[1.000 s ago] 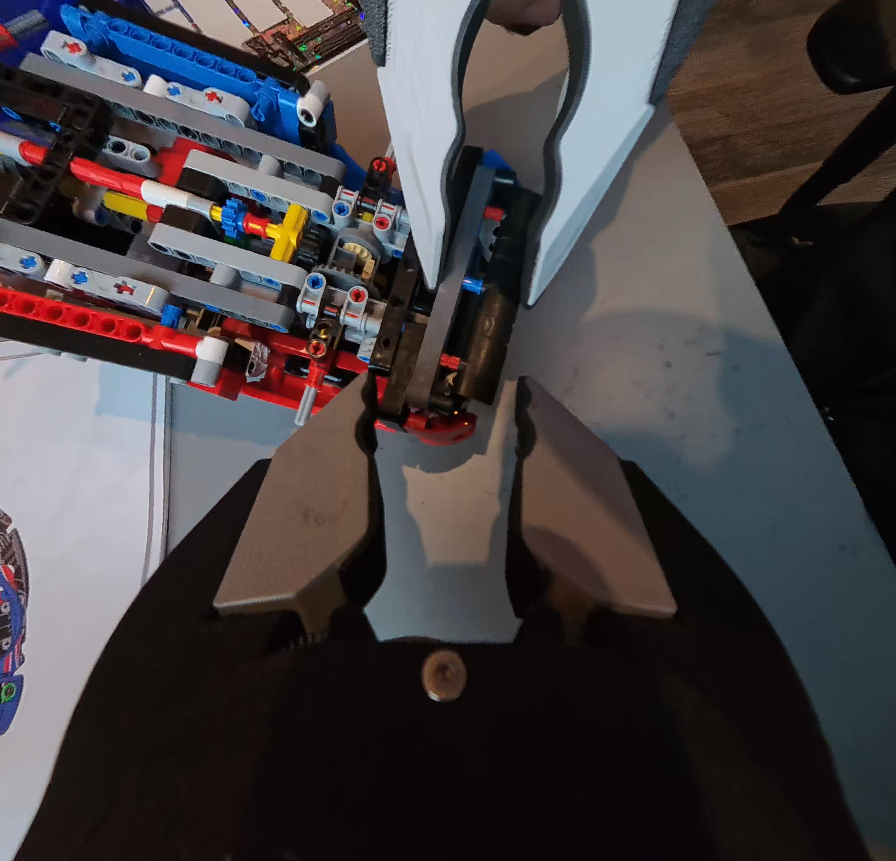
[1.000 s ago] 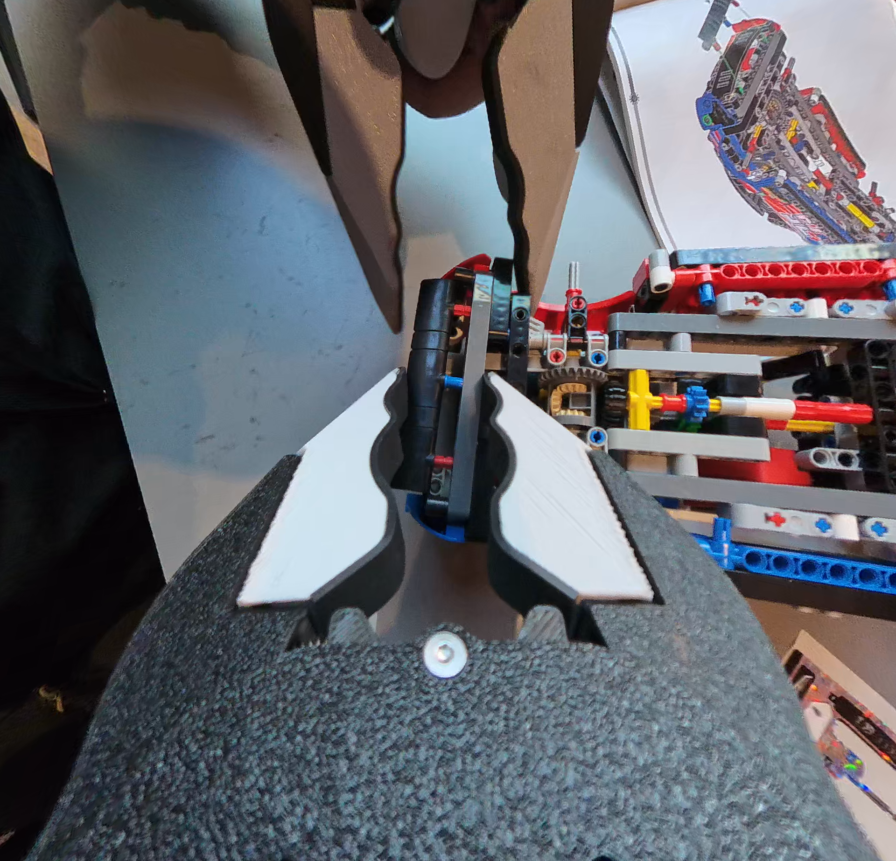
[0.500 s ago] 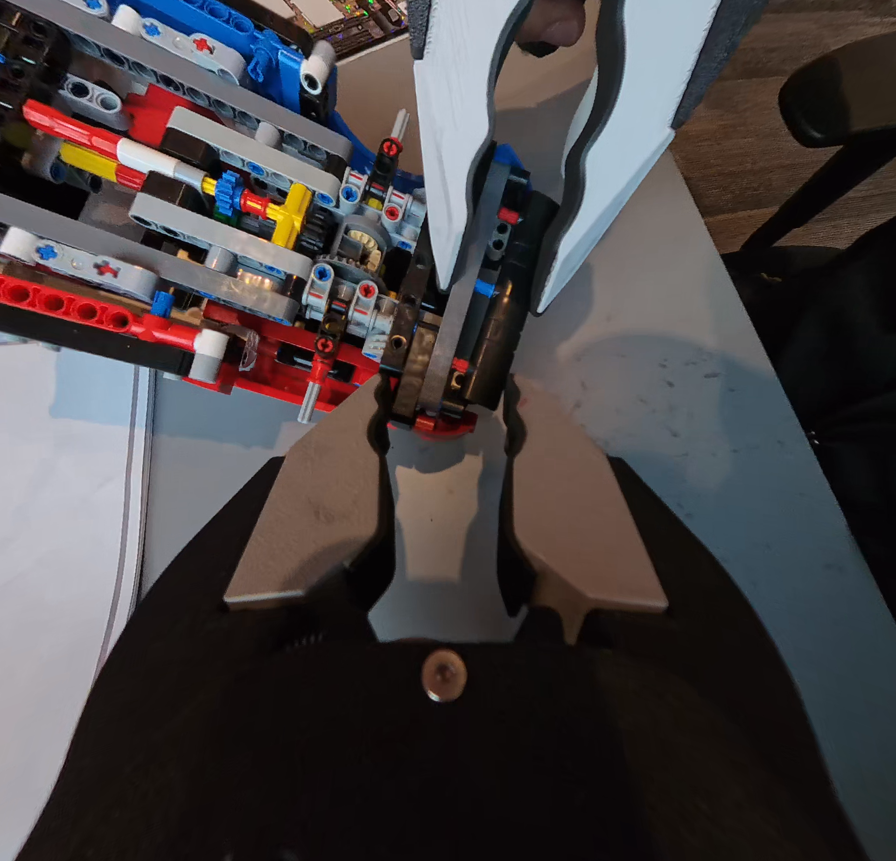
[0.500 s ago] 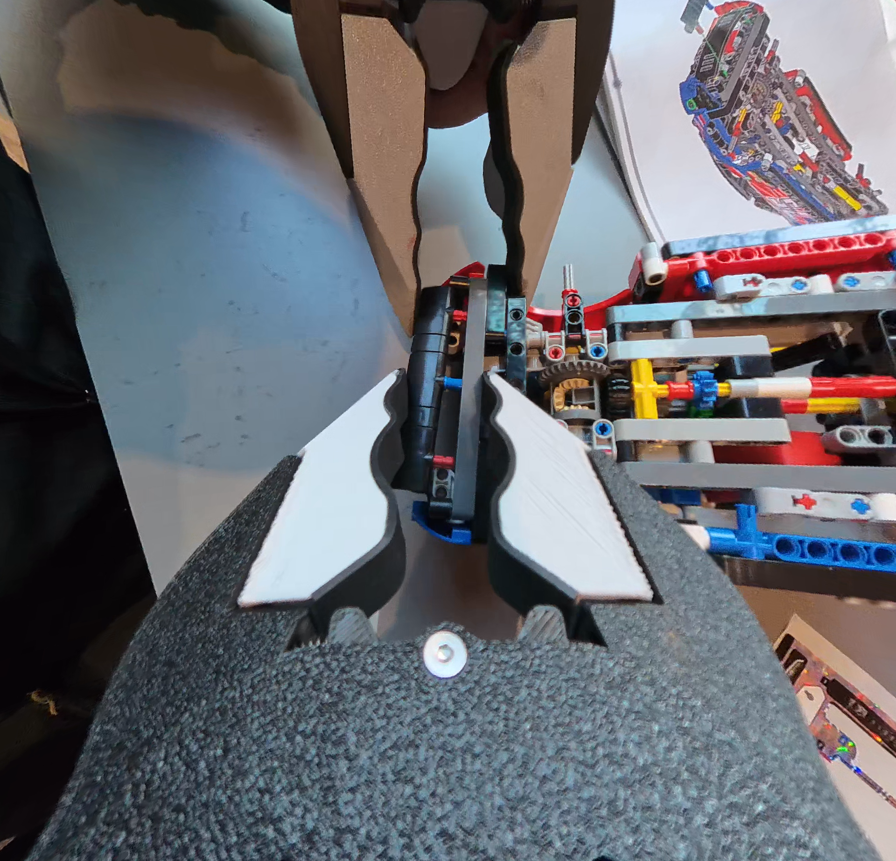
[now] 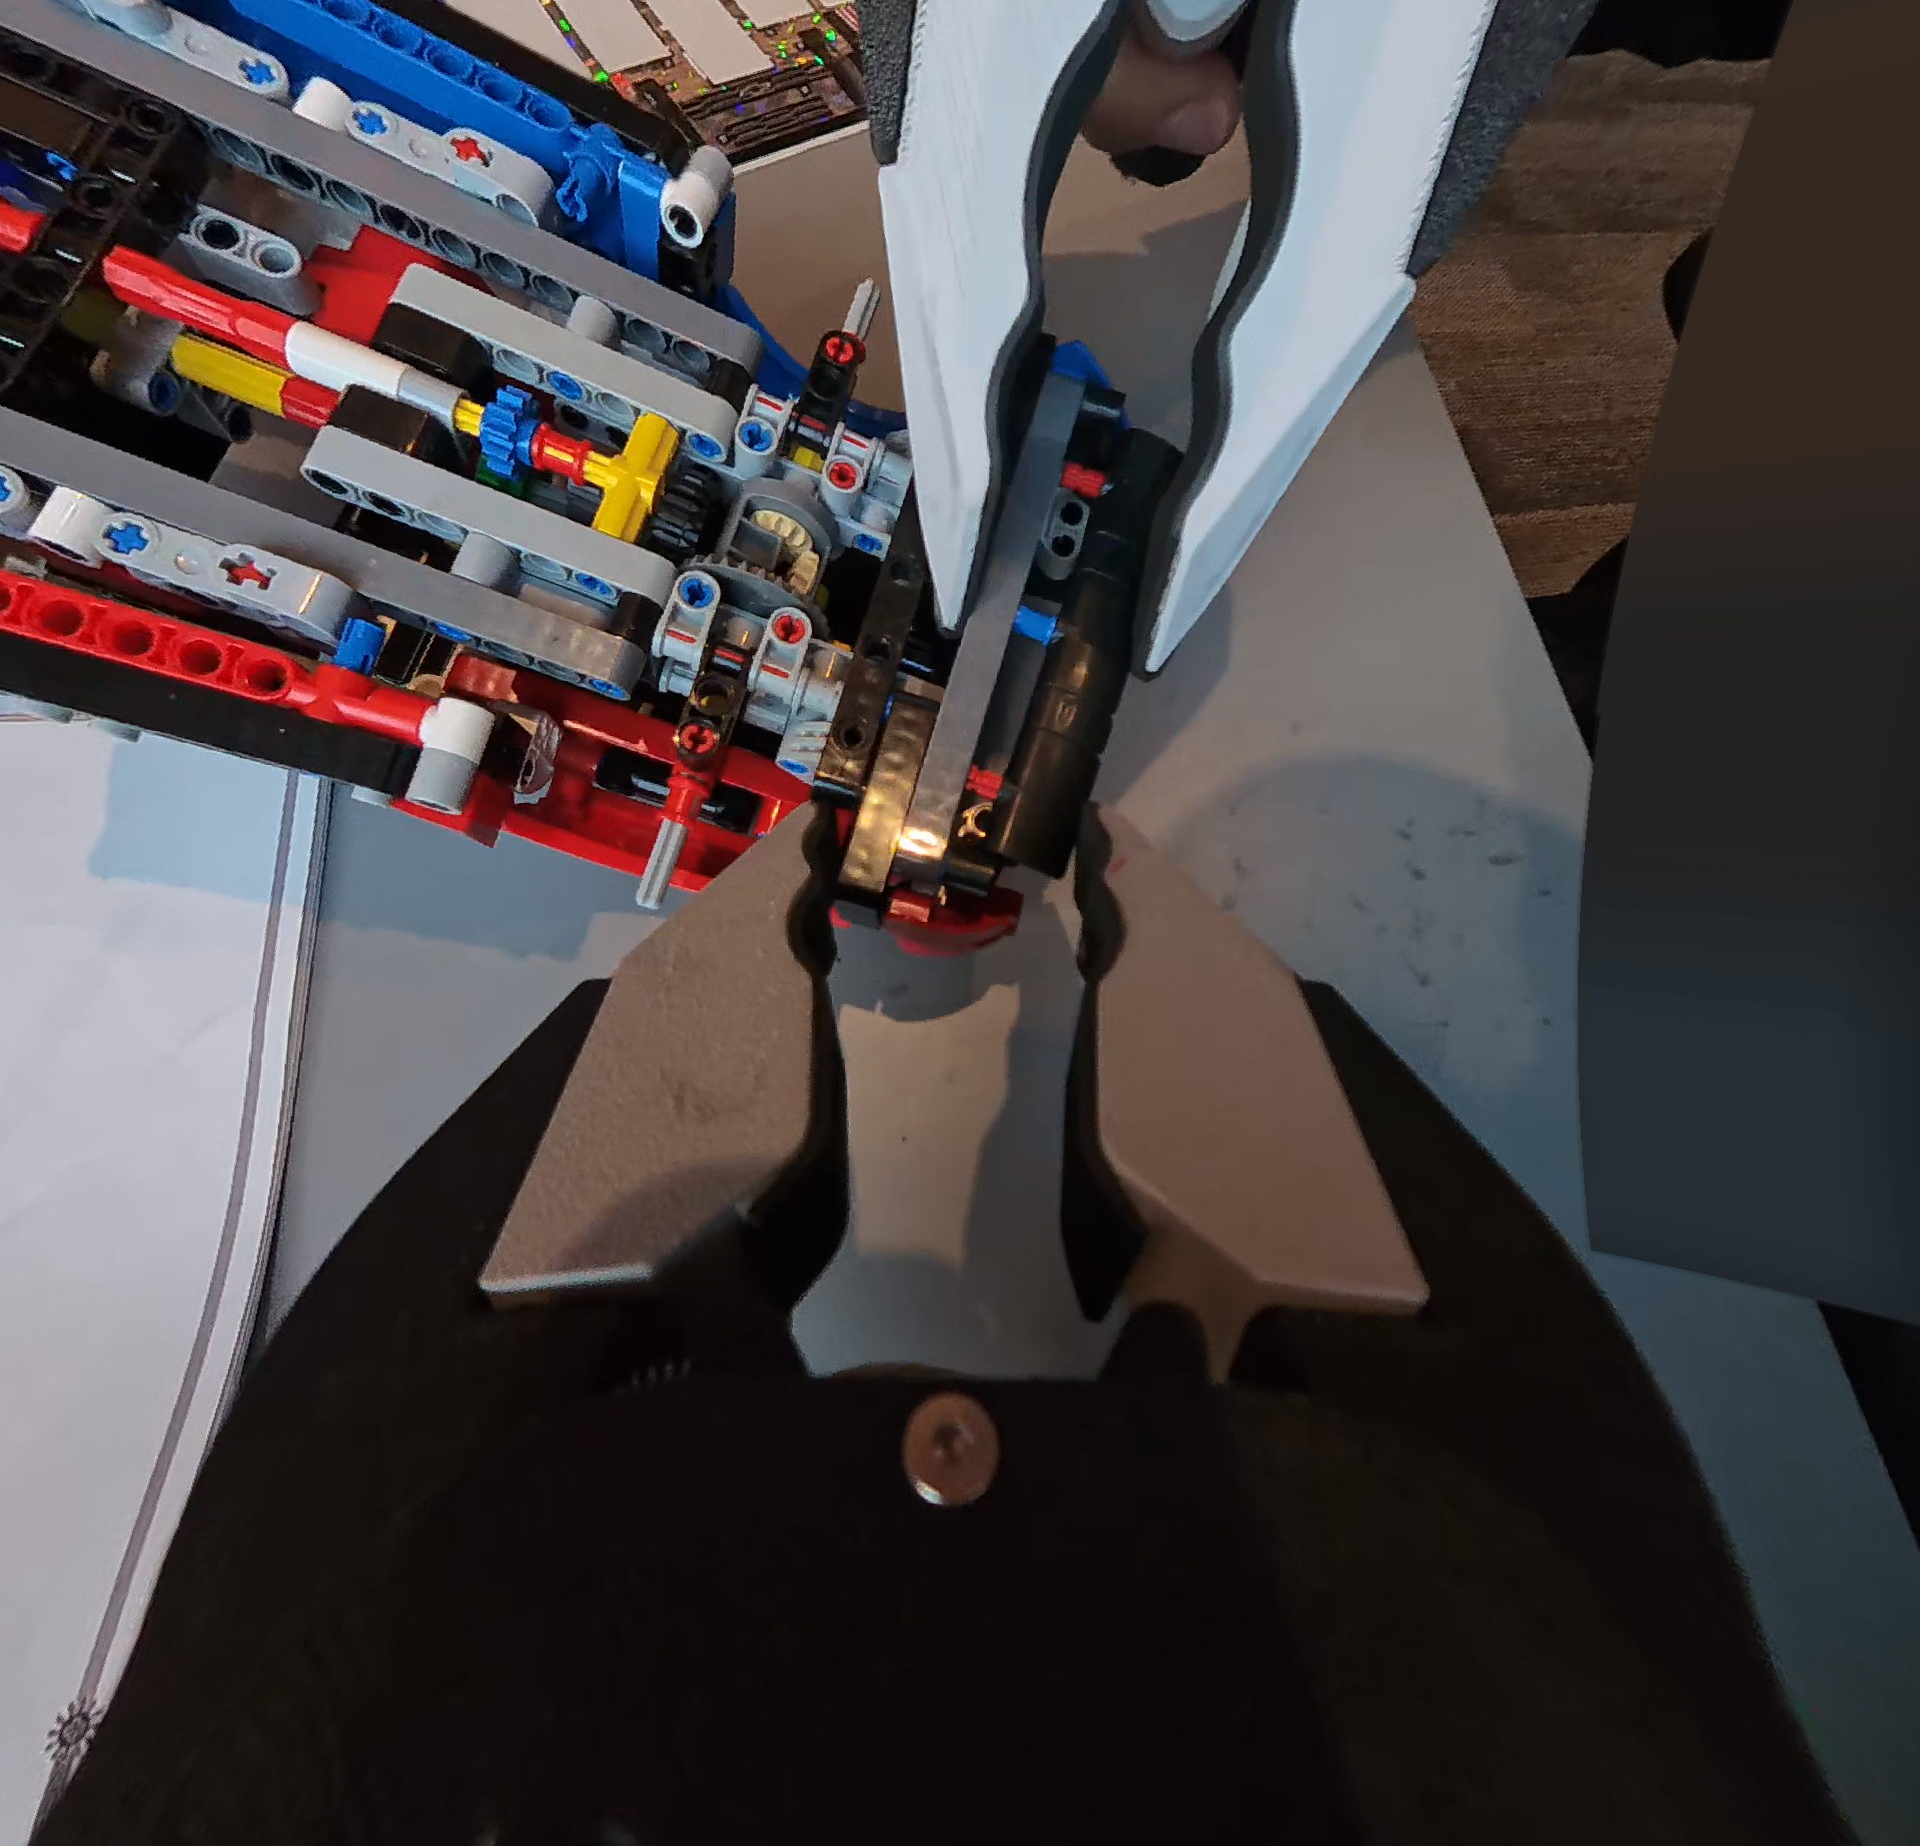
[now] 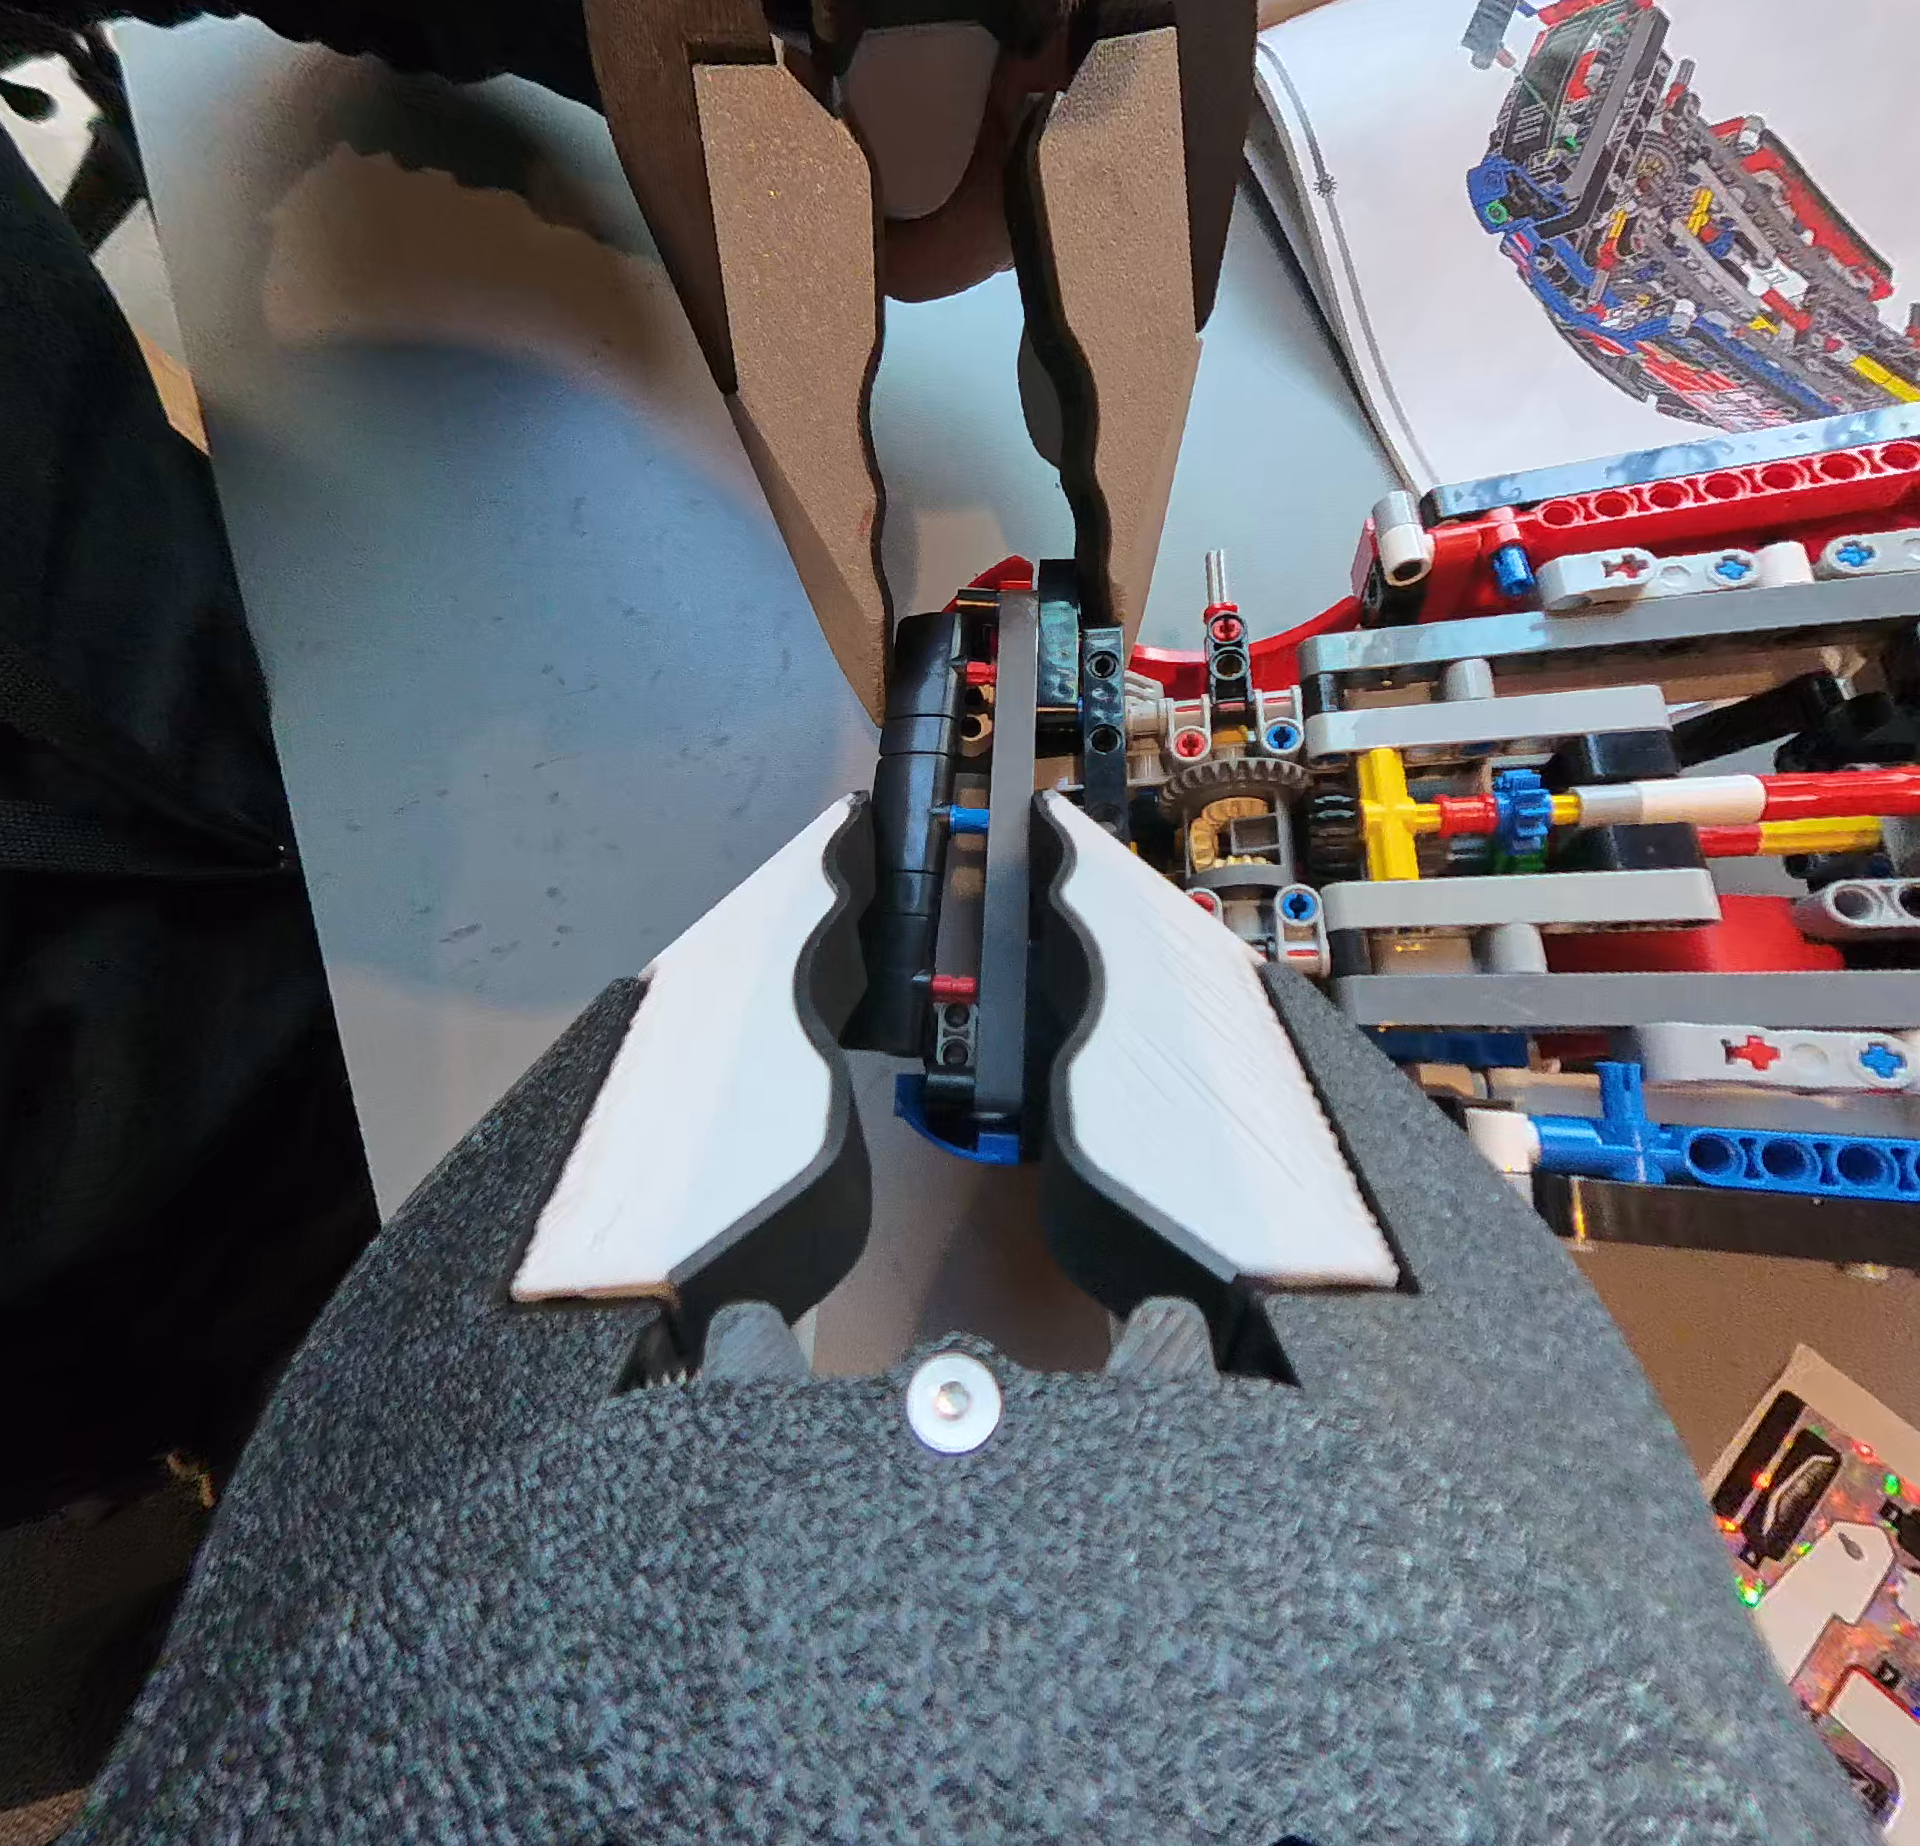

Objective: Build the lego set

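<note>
A long lego car chassis (image 5: 468, 508) of grey, red and blue beams lies on the grey table (image 5: 1351, 861). Its end section (image 5: 966, 757) is a dark grey beam with black blocks. My right gripper (image 6: 951, 809), with white fingers, is shut on this end section (image 6: 1008, 861) from the far side, and also shows in the left wrist view (image 5: 1049, 643). My left gripper (image 5: 951, 851), with brown fingers, is closed on the same end section from the near side, both tips touching it. It also shows in the right wrist view (image 6: 997, 653).
An open instruction booklet (image 6: 1662, 186) lies beside the chassis, and shows as white pages in the left wrist view (image 5: 104, 1069). A shiny sticker sheet (image 6: 1818, 1547) lies on the other side. The table edge runs close to the grippers, with a dark object (image 5: 1766, 653) beyond it. Less than 4 cm separates the two grippers' tips.
My left gripper has moved forward and narrowed its fingers onto the end section. The chassis has turned slightly. The right gripper keeps its hold.
</note>
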